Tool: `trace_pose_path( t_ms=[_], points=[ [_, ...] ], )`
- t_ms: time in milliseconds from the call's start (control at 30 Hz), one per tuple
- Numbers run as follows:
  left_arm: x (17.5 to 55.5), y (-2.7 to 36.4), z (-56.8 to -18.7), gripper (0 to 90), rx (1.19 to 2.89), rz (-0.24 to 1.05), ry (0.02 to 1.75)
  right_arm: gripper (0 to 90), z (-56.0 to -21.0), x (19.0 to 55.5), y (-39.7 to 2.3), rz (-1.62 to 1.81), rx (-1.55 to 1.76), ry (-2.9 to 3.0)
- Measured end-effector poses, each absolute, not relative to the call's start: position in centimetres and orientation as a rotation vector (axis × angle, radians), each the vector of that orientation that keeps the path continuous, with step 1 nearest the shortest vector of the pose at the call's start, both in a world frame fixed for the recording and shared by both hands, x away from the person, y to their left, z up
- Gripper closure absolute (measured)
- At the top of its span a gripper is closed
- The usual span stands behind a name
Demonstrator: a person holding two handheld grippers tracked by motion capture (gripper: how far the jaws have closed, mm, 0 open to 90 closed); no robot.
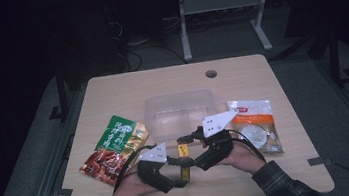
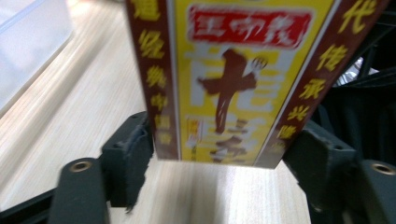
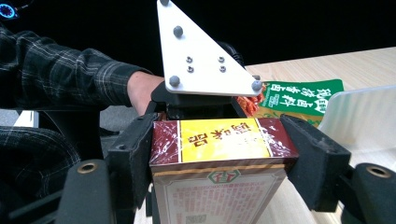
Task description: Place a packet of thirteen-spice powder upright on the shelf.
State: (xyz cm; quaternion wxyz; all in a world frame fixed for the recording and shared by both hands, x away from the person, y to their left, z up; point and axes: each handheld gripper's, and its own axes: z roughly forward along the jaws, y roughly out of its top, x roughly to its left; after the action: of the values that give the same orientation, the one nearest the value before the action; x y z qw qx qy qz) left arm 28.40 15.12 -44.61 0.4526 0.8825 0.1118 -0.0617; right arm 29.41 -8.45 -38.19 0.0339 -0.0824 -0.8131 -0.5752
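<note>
My left gripper [image 1: 177, 170] and my right gripper [image 1: 190, 139] are black, with chunky jaws that each carry a brass-ringed hole. Each is topped by a pale grey three-cornered plate [image 3: 201, 56] with grey knobs at its corners and four small screws. Black cables [image 1: 251, 145] trail back. My sleeves [image 1: 284, 185] are dark plaid.
</note>
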Motion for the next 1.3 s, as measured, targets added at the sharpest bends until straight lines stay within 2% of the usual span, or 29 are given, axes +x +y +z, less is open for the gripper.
trace_pose_path(
  t_ms=[133,633,867,1300],
  points=[
    [28.4,16.0,-44.7,19.5,2.191,-0.127,0.338,30.6,-37.9,29.6,-8.6,-1.771,-0.262,-2.516],
    [26.9,20.1,-44.1,17.1,2.215,0.033,0.504,30.5,-36.9,31.1,-9.7,-1.767,-0.282,-2.56],
    [26.9,20.8,-44.5,17.0,2.23,0.083,0.508,30.5,-35.9,32.0,-9.9,-1.768,-0.272,-2.591],
    [27.2,20.9,-44.9,17.2,2.223,0.09,0.509,30.6,-34.0,34.2,-10.1,-1.806,-0.265,-2.618]
  ],
)
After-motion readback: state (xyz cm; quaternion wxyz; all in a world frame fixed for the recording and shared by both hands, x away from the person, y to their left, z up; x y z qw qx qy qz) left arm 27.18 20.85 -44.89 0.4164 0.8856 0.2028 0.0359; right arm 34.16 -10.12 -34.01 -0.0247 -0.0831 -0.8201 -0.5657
